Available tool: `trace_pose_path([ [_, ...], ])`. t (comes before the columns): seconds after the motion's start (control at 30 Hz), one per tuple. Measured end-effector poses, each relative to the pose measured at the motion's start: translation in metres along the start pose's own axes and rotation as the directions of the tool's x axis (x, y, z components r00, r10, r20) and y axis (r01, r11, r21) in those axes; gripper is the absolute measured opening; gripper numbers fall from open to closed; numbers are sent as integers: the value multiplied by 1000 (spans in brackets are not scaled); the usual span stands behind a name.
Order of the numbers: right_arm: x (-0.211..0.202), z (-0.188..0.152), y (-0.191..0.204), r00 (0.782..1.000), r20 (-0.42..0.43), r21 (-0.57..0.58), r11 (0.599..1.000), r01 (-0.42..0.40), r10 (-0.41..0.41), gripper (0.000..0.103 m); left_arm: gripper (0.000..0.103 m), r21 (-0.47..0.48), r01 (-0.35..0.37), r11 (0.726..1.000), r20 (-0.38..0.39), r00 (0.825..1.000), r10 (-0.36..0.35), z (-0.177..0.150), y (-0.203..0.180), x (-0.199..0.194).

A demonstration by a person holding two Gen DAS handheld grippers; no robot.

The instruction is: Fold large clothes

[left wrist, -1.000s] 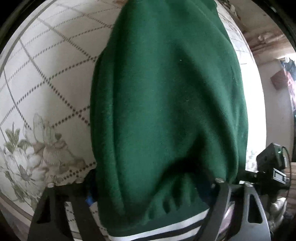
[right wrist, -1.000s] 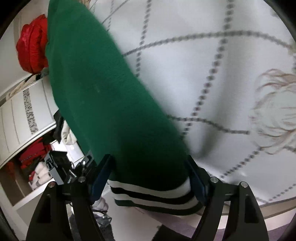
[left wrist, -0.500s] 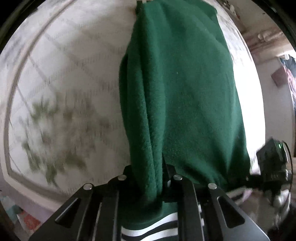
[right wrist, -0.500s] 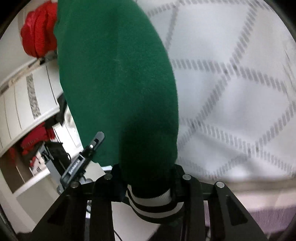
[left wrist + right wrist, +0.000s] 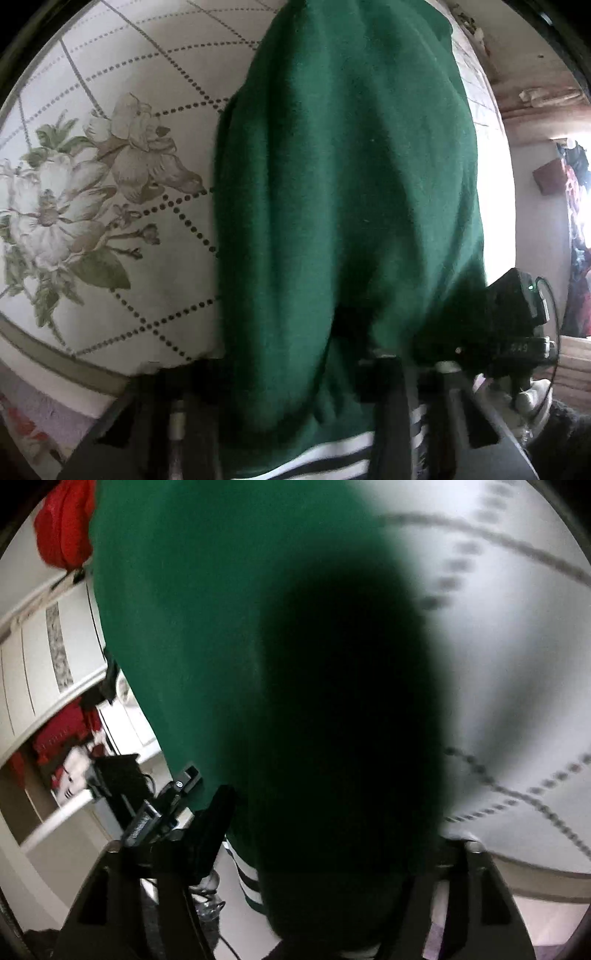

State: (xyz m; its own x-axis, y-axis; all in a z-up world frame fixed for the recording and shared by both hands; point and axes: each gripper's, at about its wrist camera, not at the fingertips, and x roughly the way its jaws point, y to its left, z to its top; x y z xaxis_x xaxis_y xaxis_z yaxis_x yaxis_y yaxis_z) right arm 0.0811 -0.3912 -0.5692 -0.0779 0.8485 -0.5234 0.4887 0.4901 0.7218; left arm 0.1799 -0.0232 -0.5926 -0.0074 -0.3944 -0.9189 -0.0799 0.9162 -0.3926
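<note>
The green sweater (image 5: 351, 206) lies stretched across the floral bedspread (image 5: 110, 206), its striped hem (image 5: 332, 459) bunched at both claws. The left gripper (image 5: 291, 398) has its fingers spread moderately with cloth filling the gap; the right gripper (image 5: 317, 867) looks wider apart around the hem, though blur and dark fabric against the lens make a true pinch impossible to confirm. The likely risk (thick fleece) is one side slipping free, dragging the fold crooked
</note>
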Motion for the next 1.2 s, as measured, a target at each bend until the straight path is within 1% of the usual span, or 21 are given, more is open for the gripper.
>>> trace_pose_path([
  [0.03,0,-3,1,1000,10,26,1000,-11,11,27,14,3,-4,1000,7,1000,4,0,-5,-7],
  [0.1,-6,-16,10,999,22,35,999,-26,25,24,11,8,22,1000,9,1000,-22,-8,-16,-19],
  [0.17,-16,-37,20,999,16,58,997,-48,47,23,11,31,33,999,-14,999,-32,-22,-23,-35],
  [0.2,-23,-56,27,998,1,77,995,-62,62,23,11,33,43,999,-35,999,-42,-29,-29,-47],
  [0.27,-35,-86,35,996,-30,123,990,-75,80,23,11,-24,87,996,-91,992,-89,-43,-34,-76],
  [0.37,-57,-142,52,986,-107,253,963,-97,127,23,10,-160,148,976,-161,971,-174,-53,-30,-117],
  [0.43,-64,-161,73,977,-134,318,941,-117,167,23,10,-250,187,950,-152,961,-230,-45,-36,-142],
  [0.53,-88,-165,81,956,-144,404,897,-179,255,23,10,-310,221,925,-111,958,-266,-18,-41,-164],
  [0.6,-93,-150,99,952,-139,431,882,-190,273,23,10,-338,237,911,-83,957,-279,11,-47,-164],
  [0.67,-98,-127,117,949,-124,437,875,-210,290,23,10,-367,256,894,-55,954,-296,31,-31,-171],
  [0.7,-102,-121,116,943,-114,450,862,-232,313,23,11,-383,264,885,-42,952,-302,47,-31,-169],
  [0.77,-117,-96,115,936,-92,459,849,-262,338,23,11,-401,276,874,-33,949,-314,60,-24,-169],
  [0.8,-118,-84,118,933,-71,475,834,-280,353,23,11,-427,286,858,-38,942,-333,75,-23,-164],
  [0.83,-125,-83,103,928,-64,487,823,-291,366,24,11,-434,288,853,-41,940,-339,77,-16,-165],
  [0.9,-139,-64,88,917,-31,522,789,-324,397,24,11,-422,283,861,-53,941,-336,92,-14,-158],
  [0.93,-142,-53,86,915,-14,532,778,-334,403,24,11,-414,259,873,-64,948,-311,110,-16,-149],
  [1.0,-139,-19,93,913,17,540,765,-352,409,24,11,-401,243,883,-81,951,-299,131,-20,-139],
  [1.07,-139,3,80,907,47,557,743,-371,418,24,11,-398,230,888,-95,952,-290,147,-17,-130],
  [1.1,-137,15,74,896,75,576,714,-397,438,24,11,-395,228,890,-105,951,-290,152,-16,-128],
  [1.17,-132,37,55,878,123,611,662,-434,462,26,11,-364,183,913,-139,959,-247,175,-17,-113],
  [1.2,-129,48,45,862,159,634,620,-463,482,29,12,-357,159,920,-154,962,-225,183,-19,-106],
])
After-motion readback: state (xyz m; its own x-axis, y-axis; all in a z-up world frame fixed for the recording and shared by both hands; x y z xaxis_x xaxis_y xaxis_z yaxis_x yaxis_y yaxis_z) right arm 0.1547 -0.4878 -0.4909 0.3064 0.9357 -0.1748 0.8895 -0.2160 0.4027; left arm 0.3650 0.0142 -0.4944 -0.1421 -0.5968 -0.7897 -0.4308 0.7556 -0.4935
